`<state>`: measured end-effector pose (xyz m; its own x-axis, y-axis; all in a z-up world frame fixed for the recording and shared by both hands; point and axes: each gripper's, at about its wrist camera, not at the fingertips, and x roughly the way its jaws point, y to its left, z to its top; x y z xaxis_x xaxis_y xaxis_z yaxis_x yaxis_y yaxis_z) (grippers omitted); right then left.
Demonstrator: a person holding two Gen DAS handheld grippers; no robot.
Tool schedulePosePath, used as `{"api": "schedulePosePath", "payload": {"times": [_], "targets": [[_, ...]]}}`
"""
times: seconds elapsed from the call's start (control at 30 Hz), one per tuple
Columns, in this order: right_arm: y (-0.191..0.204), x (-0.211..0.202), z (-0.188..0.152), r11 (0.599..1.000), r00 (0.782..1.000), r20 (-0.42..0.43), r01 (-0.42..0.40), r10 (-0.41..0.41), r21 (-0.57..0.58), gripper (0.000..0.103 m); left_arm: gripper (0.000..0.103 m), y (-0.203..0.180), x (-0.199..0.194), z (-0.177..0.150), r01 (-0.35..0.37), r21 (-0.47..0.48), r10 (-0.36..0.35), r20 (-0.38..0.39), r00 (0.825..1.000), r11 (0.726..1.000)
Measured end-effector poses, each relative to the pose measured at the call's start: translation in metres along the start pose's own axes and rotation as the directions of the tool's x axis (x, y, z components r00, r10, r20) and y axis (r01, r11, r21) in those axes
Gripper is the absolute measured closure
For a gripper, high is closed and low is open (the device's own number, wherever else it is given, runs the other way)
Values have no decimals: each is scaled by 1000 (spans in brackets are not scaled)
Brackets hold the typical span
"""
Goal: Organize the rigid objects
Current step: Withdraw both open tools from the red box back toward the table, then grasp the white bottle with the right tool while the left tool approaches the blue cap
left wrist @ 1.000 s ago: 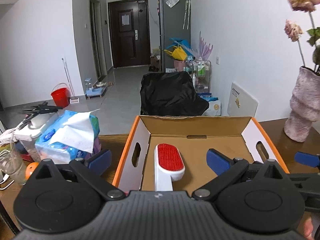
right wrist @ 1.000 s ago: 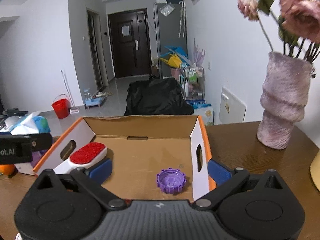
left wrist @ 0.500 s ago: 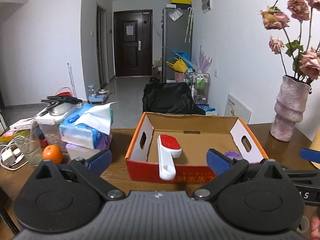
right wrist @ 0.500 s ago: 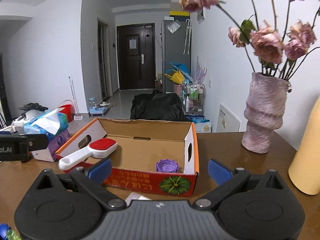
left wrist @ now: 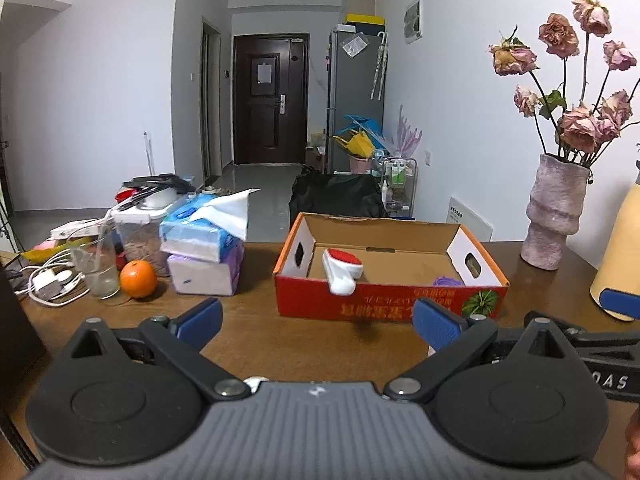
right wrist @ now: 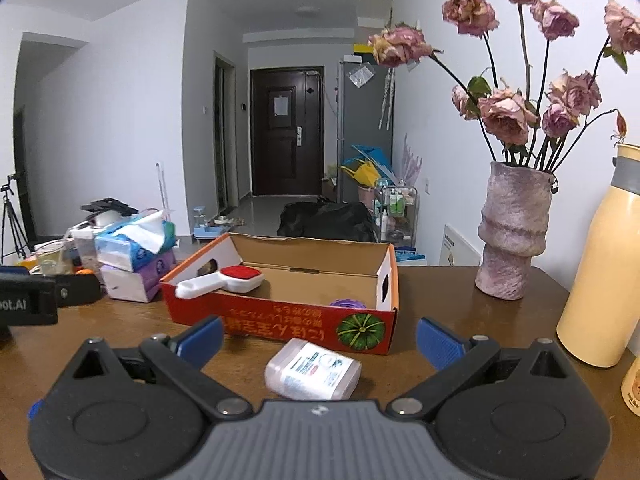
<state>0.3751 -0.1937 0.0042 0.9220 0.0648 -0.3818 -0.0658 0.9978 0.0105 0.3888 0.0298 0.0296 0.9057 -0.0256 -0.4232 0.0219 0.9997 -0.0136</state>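
Observation:
An open red cardboard box (left wrist: 384, 304) (right wrist: 280, 324) sits mid-table. Inside it a white brush with a red pad (left wrist: 342, 270) (right wrist: 228, 278) leans over the front left rim, and a purple cap (left wrist: 446, 281) (right wrist: 347, 303) lies at the right. A small pale bottle with a printed label (right wrist: 313, 369) lies on its side in front of the box, between the fingers of my right gripper (right wrist: 318, 336), which is open and not touching it. My left gripper (left wrist: 318, 320) is open and empty, held back from the box.
On the left stand tissue packs (left wrist: 204, 252), an orange (left wrist: 138, 279), a glass (left wrist: 94, 264) and cables (left wrist: 48, 284). To the right are a pink vase of dried roses (left wrist: 558, 220) (right wrist: 512, 232) and a tall cream flask (right wrist: 600, 264) (left wrist: 618, 252).
Both grippers have pulled back and away from the box, so the box front and table now show. The small bottle has come into the right wrist view.

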Motion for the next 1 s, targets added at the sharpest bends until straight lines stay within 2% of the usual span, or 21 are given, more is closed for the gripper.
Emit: {"api": "schedulePosePath", "payload": {"times": [0.3, 0.5, 0.73, 1.0], "targets": [[14, -37, -22, 999, 999, 3, -49, 49, -20, 0, 0, 19, -48, -30, -38, -23, 38, 23, 999, 999], [24, -57, -41, 996, 997, -11, -76, 76, -51, 0, 0, 29, -68, -49, -50, -34, 50, 11, 999, 998], [35, -71, -65, 992, 993, -64, -102, 97, -69, 0, 0, 41, -85, -69, -61, -45, 61, -2, 998, 997], [41, -74, -82, 992, 988, -118, -108, 100, -59, 0, 0, 58, -93, -98, -75, -84, 70, -57, 996, 994]]}}
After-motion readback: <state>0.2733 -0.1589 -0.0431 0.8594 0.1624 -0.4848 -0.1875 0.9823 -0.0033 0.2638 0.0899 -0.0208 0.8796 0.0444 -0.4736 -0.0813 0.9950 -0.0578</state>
